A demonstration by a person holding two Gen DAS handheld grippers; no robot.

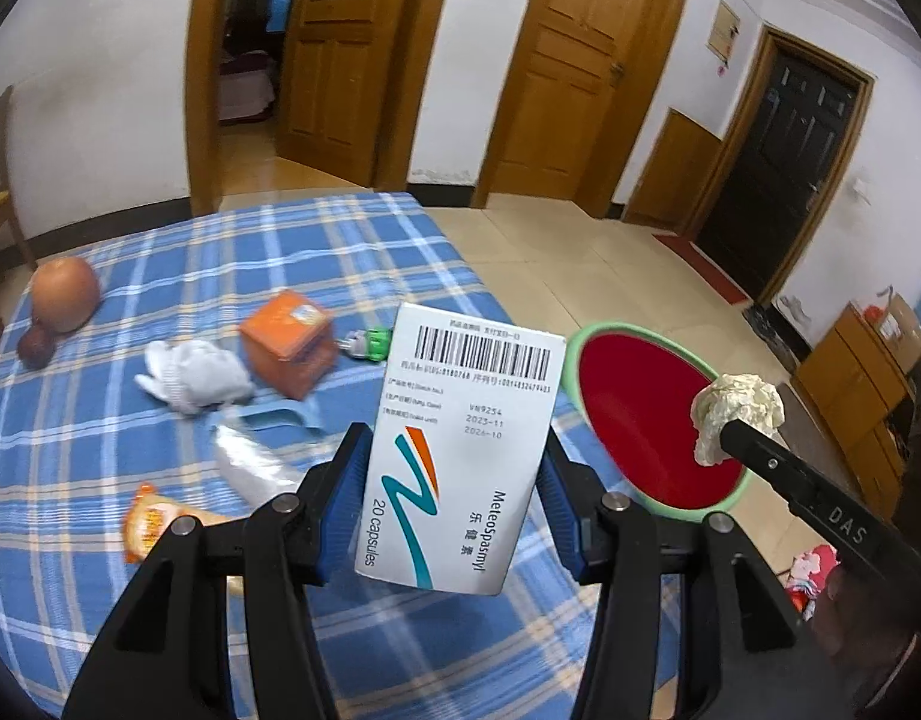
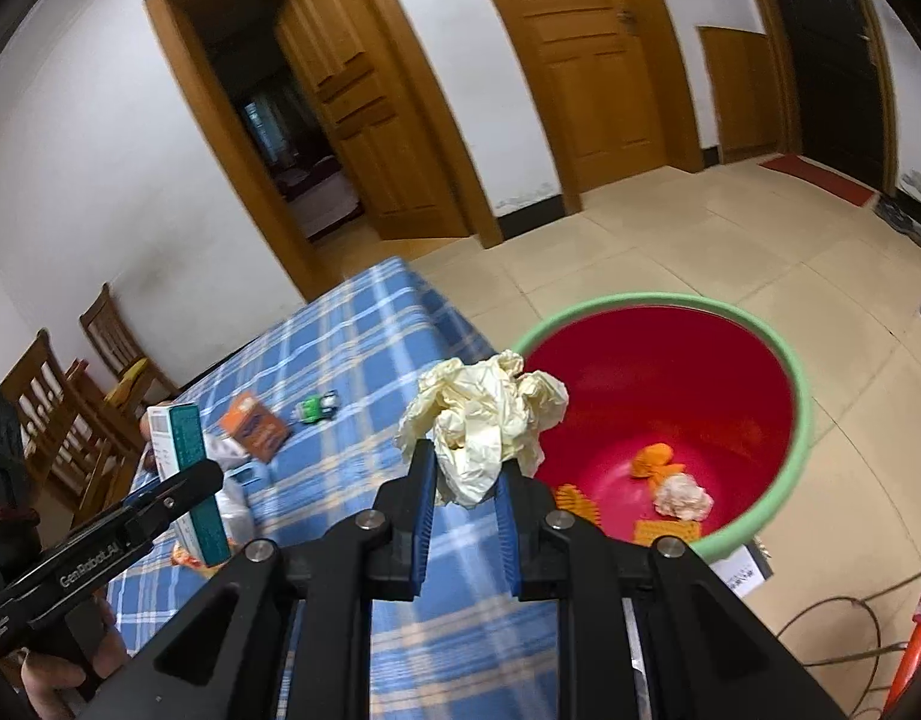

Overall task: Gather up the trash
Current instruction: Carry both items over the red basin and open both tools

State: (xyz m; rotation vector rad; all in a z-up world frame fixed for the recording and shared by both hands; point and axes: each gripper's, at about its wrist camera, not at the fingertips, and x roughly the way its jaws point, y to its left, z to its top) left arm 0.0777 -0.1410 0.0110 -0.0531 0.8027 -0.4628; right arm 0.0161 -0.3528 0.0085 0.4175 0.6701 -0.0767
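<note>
Left gripper (image 1: 454, 468) pinches a medicine box (image 1: 460, 450) above the table (image 1: 100, 450). Right gripper (image 2: 463, 480) clamps crumpled paper (image 2: 481, 420) near the bin (image 2: 802, 396) rim.

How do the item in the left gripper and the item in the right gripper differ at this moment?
The medicine box is a rigid, flat white carton with printed text and a barcode; the crumpled paper is a shapeless pale-yellow wad. The left gripper holds the box with jaws set wide; the right gripper is pinched nearly closed on the paper. Both are held up near the red bin, neither yet dropped in.
</note>
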